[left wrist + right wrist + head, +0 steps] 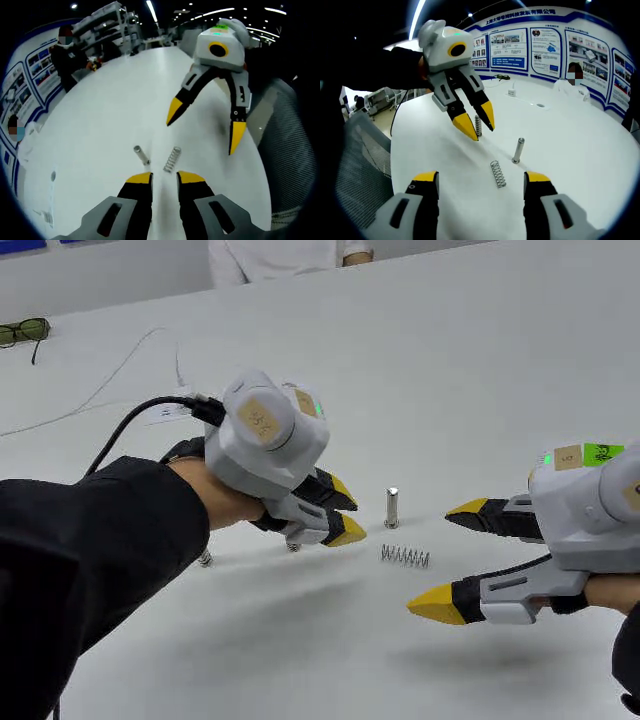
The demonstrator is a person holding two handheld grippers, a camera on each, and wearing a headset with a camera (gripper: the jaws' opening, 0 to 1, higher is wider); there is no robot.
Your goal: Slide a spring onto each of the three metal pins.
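A bare metal pin (392,507) stands upright mid-table, and a loose spring (405,556) lies flat just in front of it. My left gripper (348,512) hovers to the pin's left, open by a narrow gap with nothing in it. Under it, two more pins carrying springs (293,545) (205,558) partly show. My right gripper (440,560) is wide open to the right of the spring, apart from it. The left gripper view has the pin (141,155) and spring (172,159) just beyond its jaws. From the right gripper, the spring (497,174) lies between the jaws' line and the pin (518,150) behind it.
Dark glasses (22,332) and a thin cable (120,370) lie at the table's far left. A person in white (290,255) stands at the far edge. A black cable (130,425) trails from the left gripper. White tabletop (450,390) stretches behind the pin.
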